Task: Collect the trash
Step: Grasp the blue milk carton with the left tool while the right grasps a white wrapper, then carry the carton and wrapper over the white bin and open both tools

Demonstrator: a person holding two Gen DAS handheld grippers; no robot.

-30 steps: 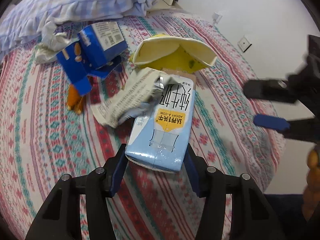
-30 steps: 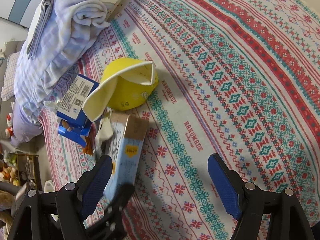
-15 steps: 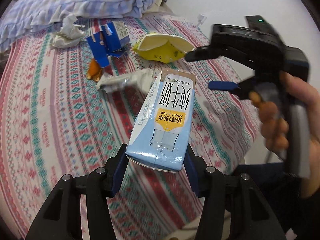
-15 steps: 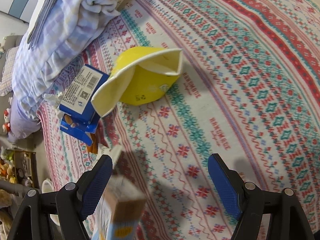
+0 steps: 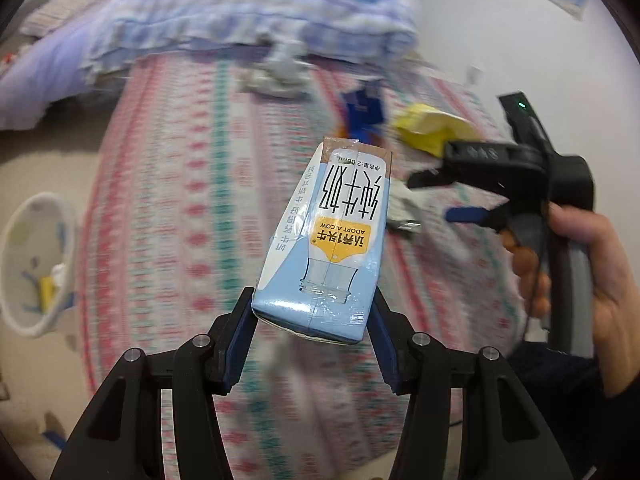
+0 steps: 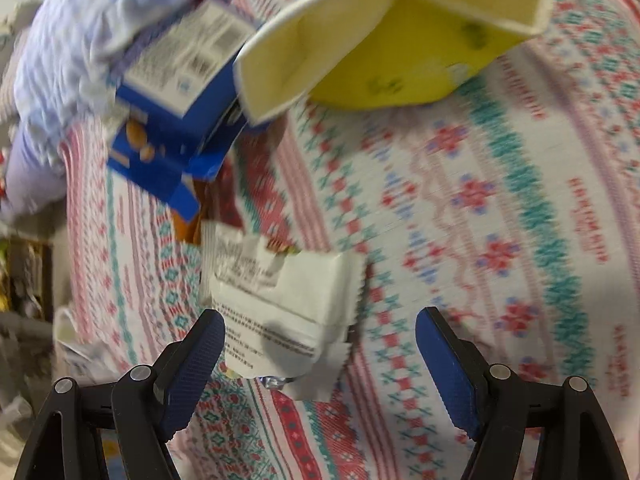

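Left gripper (image 5: 312, 334) clamping milk carton (image 5: 332, 240) above bed; right gripper (image 6: 320, 344) hanging wide open over white wrapper (image 6: 280, 304).

The pale blue and white milk carton (image 5: 328, 248) is showing a yellow label patch, black lettering and a brown top edge, and the black-framed left gripper (image 5: 312, 332) is presenting dark blue pads. The woven bedspread (image 6: 500, 208) is displaying red, teal, pink and white geometric bands, under a yellow paper bowl (image 6: 384, 36) with a cream interior and a royal blue cardboard box (image 6: 176, 96) with a white printed panel. The torn wrapper (image 6: 276, 308) is appearing white with black text, and the rumpled blanket (image 5: 248, 20) is showing a lilac and white check.
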